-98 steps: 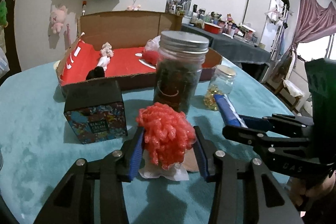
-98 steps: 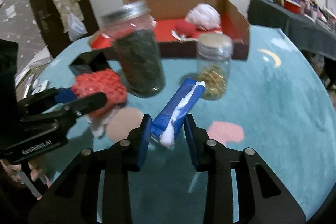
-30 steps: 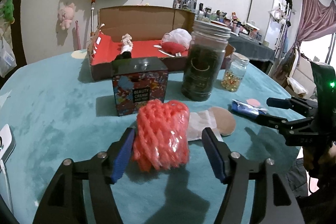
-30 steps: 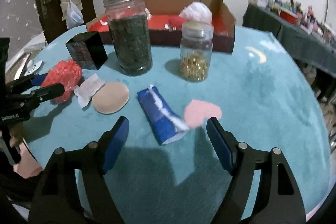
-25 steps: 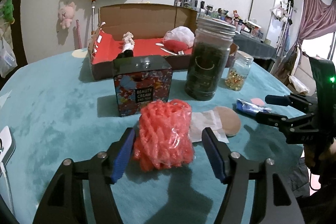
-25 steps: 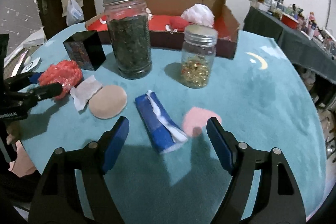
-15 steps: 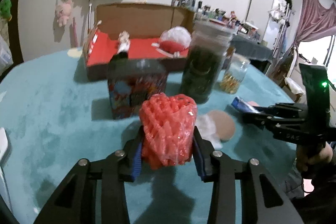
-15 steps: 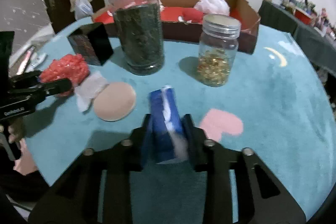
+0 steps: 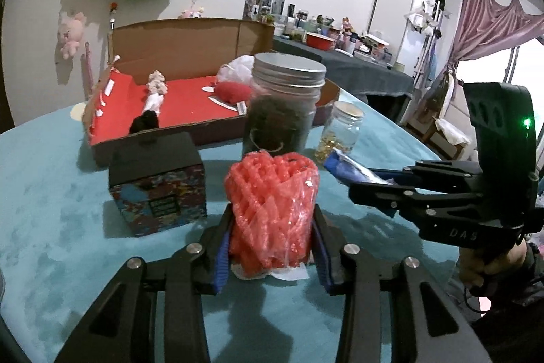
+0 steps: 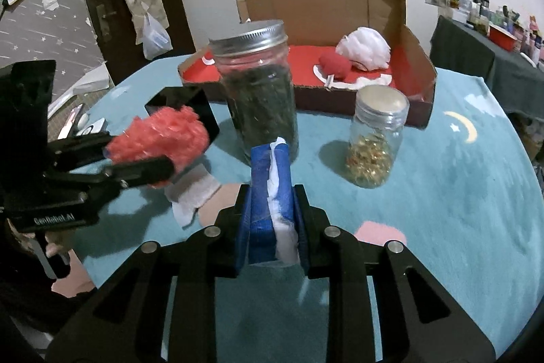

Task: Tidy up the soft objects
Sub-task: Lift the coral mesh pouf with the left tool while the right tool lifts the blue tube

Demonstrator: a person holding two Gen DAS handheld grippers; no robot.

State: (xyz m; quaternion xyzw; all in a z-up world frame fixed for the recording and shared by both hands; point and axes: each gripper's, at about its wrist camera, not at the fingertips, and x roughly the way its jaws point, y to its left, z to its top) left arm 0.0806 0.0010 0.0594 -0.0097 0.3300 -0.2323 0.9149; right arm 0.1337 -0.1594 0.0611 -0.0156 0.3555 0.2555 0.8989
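My left gripper [image 9: 272, 244] is shut on a red foam net [image 9: 273, 210], held a little above the teal tablecloth [image 9: 61, 220]; the right wrist view shows that net [image 10: 159, 138] at the left. My right gripper [image 10: 272, 227] is shut on a blue tissue pack [image 10: 270, 189] with white tissue sticking out, also lifted off the cloth. The same pack [image 9: 343, 169] pokes out of the right gripper in the left wrist view. Behind stands an open cardboard box [image 10: 418, 63] with a red lining, holding a red pouf [image 10: 335, 65] and a white mesh ball [image 10: 363, 48].
A tall dark-filled jar [image 10: 258, 91], a small jar of gold bits [image 10: 374, 142] and a black patterned cube box [image 9: 158, 182] stand between the grippers and the cardboard box. A white tissue [image 10: 193, 193] and a beige round pad [image 10: 217, 203] lie on the cloth.
Both grippers closed: the left on the red foam net, the right on the blue tissue pack. Both then lifted their loads off the cloth and moved forward toward the jars.
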